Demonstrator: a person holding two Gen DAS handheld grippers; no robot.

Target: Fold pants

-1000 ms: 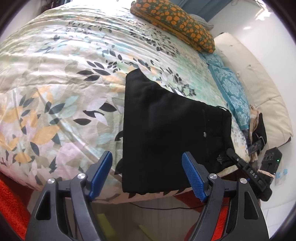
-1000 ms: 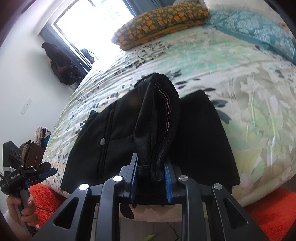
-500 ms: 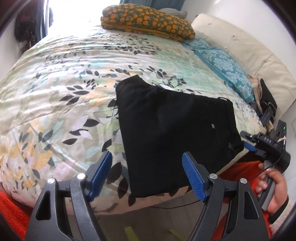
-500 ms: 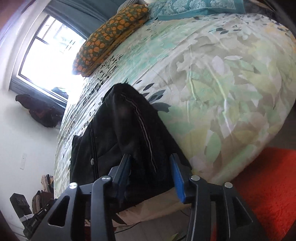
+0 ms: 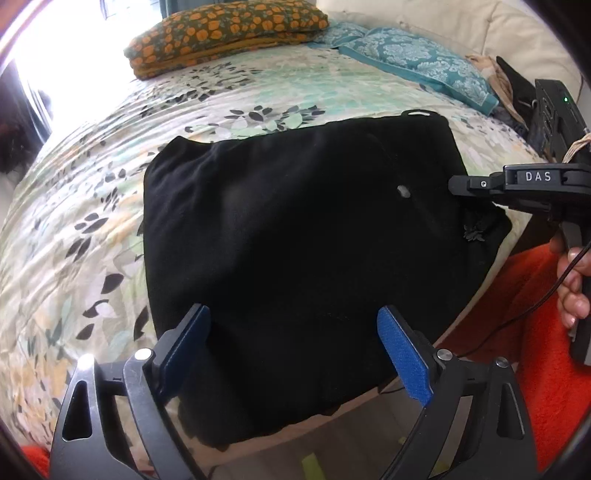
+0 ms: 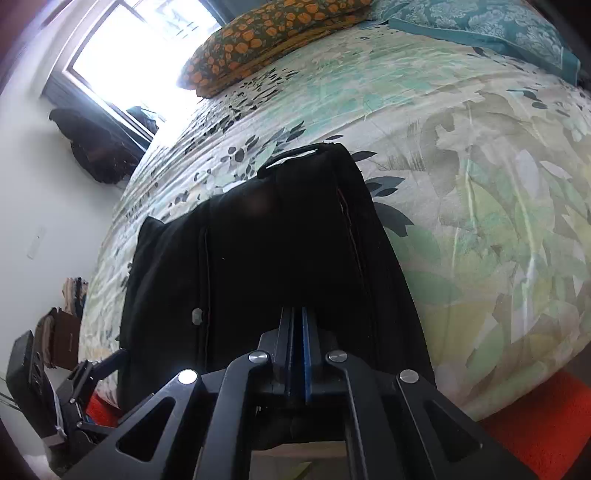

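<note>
Black pants (image 5: pixel 295 240) lie folded in a flat rectangle at the near edge of the bed (image 5: pixel 92 221), a small grey button facing up. My left gripper (image 5: pixel 293 310) hovers over their near edge with its jaws opening wide; the blue pads (image 5: pixel 402 354) touch no cloth. My right gripper (image 6: pixel 299 314) is shut, pads together with nothing seen between them, above the pants (image 6: pixel 258 258) at their waistband side. In the left wrist view the right gripper (image 5: pixel 454 182) reaches in from the right, held by a hand (image 5: pixel 572 280).
An orange-patterned pillow (image 5: pixel 221 33) and a teal one (image 5: pixel 406 59) lie at the far end of the bed. A red rug (image 5: pixel 546 369) covers the floor beside it. A black device (image 5: pixel 554 110) and a cream headboard (image 5: pixel 480 22) are at the right.
The right gripper let go of the raised fold of pants, which now lies flat, then shut with nothing in it. The left gripper moved closer over the pants, rolled and widened.
</note>
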